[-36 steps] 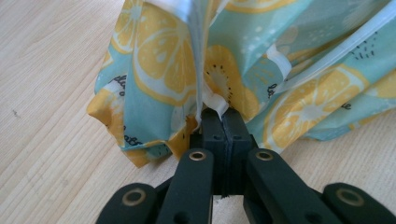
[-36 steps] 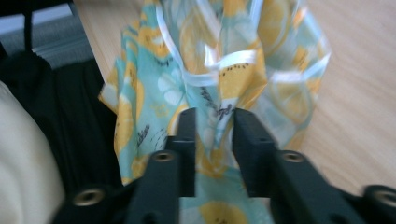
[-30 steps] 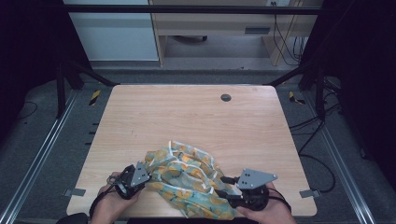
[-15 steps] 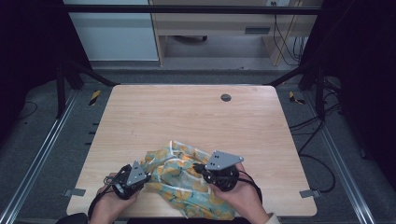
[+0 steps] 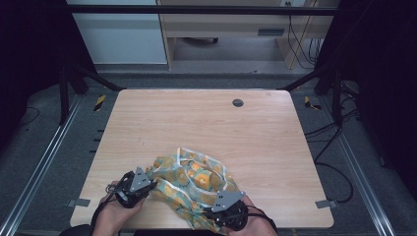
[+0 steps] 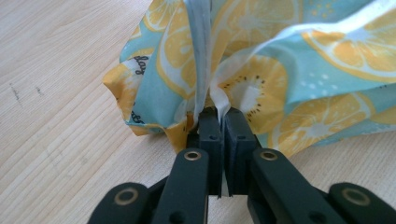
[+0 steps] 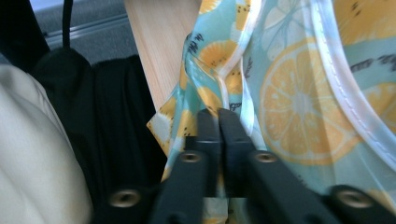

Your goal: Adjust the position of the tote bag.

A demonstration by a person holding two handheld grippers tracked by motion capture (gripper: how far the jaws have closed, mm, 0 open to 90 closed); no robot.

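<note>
Both my grippers are clamped on the citrus-print cloth (image 5: pixel 194 179): left gripper (image 6: pixel 219 122) and right gripper (image 7: pixel 218 122) at its near edge. Spreading step; next, draw apart evenly.

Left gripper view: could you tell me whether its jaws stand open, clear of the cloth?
No, the left gripper is shut on the cloth.

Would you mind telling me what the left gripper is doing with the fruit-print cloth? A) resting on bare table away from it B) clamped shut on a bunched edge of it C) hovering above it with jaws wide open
B: in the left gripper view, the left gripper has its jaws closed together on a gathered fold of the cloth.
</note>
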